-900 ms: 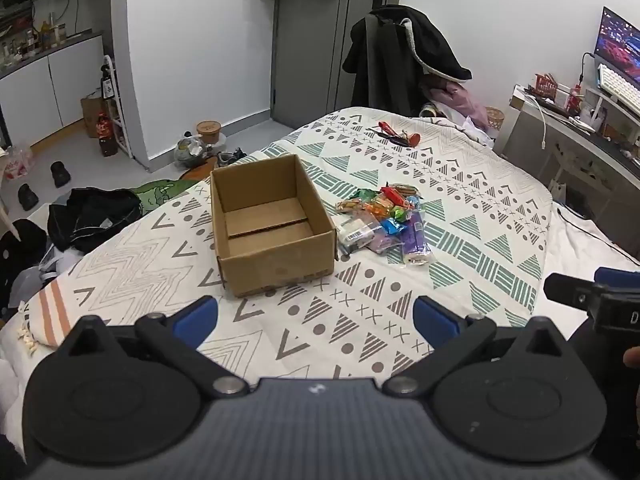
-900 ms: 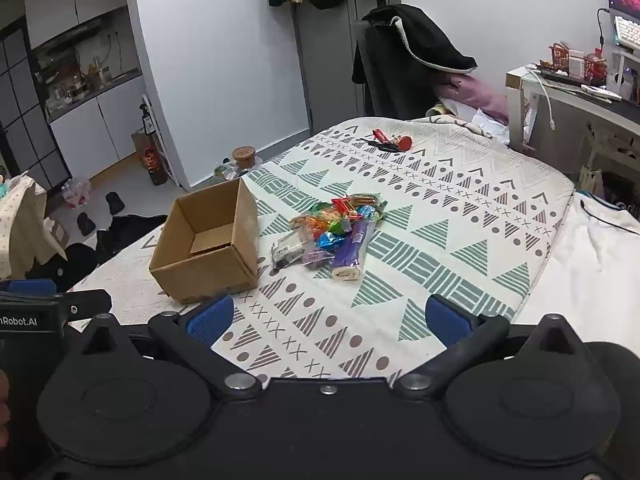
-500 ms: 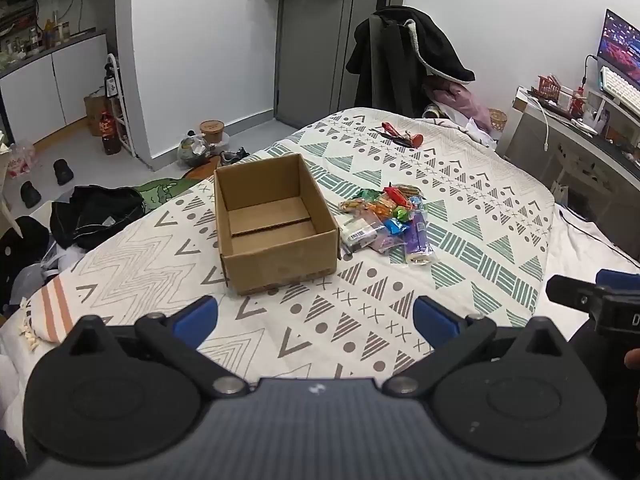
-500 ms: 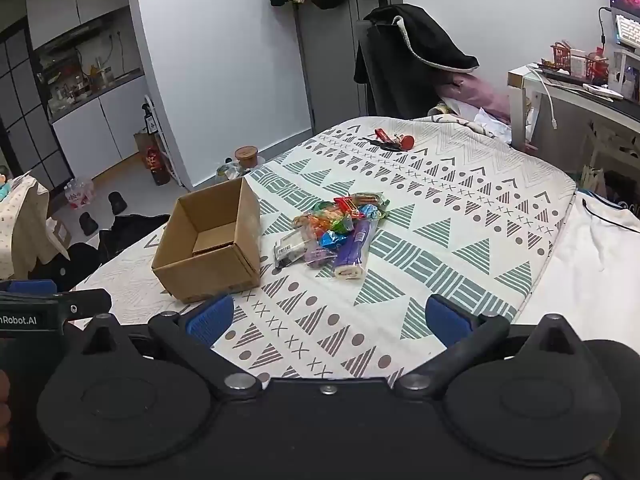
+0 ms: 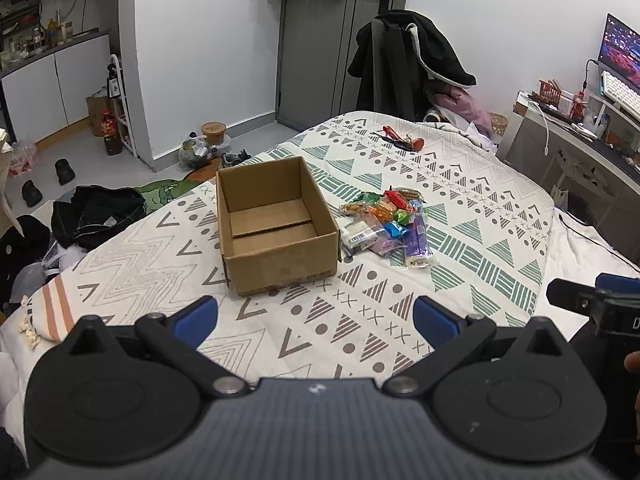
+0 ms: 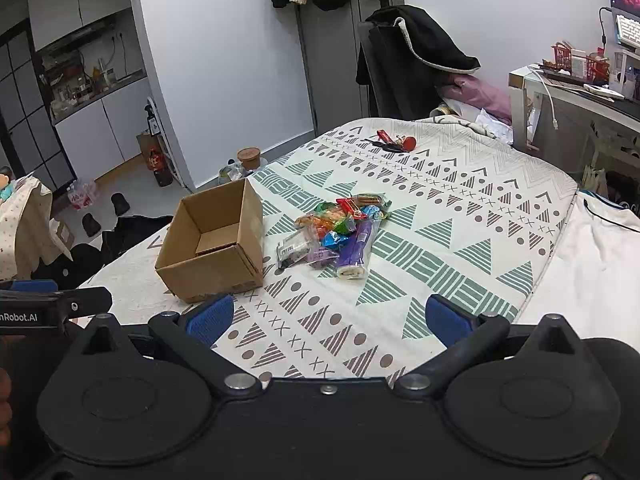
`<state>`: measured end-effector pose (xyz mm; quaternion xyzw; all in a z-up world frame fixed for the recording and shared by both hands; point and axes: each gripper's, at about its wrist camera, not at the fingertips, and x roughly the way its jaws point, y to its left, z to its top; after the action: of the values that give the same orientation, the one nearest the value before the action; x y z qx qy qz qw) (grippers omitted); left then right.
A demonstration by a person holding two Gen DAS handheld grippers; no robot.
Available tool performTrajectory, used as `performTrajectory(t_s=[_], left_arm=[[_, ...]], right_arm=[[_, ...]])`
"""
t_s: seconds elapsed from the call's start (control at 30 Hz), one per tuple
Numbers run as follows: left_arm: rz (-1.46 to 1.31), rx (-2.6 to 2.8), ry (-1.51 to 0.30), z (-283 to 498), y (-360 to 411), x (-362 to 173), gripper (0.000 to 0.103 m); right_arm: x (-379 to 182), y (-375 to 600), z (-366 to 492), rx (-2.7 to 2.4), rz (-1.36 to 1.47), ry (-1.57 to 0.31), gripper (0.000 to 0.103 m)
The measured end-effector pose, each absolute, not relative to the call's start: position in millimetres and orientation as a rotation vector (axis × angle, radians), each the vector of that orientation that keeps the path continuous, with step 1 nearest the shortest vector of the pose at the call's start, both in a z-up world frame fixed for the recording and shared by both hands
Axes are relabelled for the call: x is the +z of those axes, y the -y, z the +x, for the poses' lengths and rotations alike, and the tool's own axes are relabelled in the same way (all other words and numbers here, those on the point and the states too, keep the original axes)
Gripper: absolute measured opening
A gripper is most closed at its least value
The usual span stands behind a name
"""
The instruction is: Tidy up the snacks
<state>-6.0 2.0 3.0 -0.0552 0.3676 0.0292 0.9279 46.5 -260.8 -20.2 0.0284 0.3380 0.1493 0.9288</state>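
Note:
An open, empty cardboard box (image 5: 276,226) (image 6: 214,244) stands on the patterned bedspread. Just to its right lies a pile of wrapped snacks (image 5: 386,220) (image 6: 334,230), with a purple packet (image 5: 418,242) (image 6: 356,250) at its near edge. My left gripper (image 5: 316,318) hovers open over the near part of the bed, short of the box, with nothing between its blue pads. My right gripper (image 6: 330,316) is open too, nearer than the snack pile and holding nothing. Each gripper's tip shows at the edge of the other's view.
A red keyring and small items (image 5: 400,140) lie at the bed's far end. Behind it stands a chair draped with a black coat (image 5: 408,64). A desk with a monitor (image 5: 580,120) is on the right; clothes and shoes (image 5: 96,208) litter the floor at left.
Both views have shifted slightly; the box and snacks sit a touch higher and closer in the frames. Both grippers stay open and nothing on the bed has moved.

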Motion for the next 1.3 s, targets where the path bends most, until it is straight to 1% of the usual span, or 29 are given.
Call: performTrajectory(t_s=[1.3], left_arm=[[-0.126,0.059,-0.751,-12,-4,15,0.103]], right_arm=[[-15,261,43,0.303,0.054,-0.693,0.103]])
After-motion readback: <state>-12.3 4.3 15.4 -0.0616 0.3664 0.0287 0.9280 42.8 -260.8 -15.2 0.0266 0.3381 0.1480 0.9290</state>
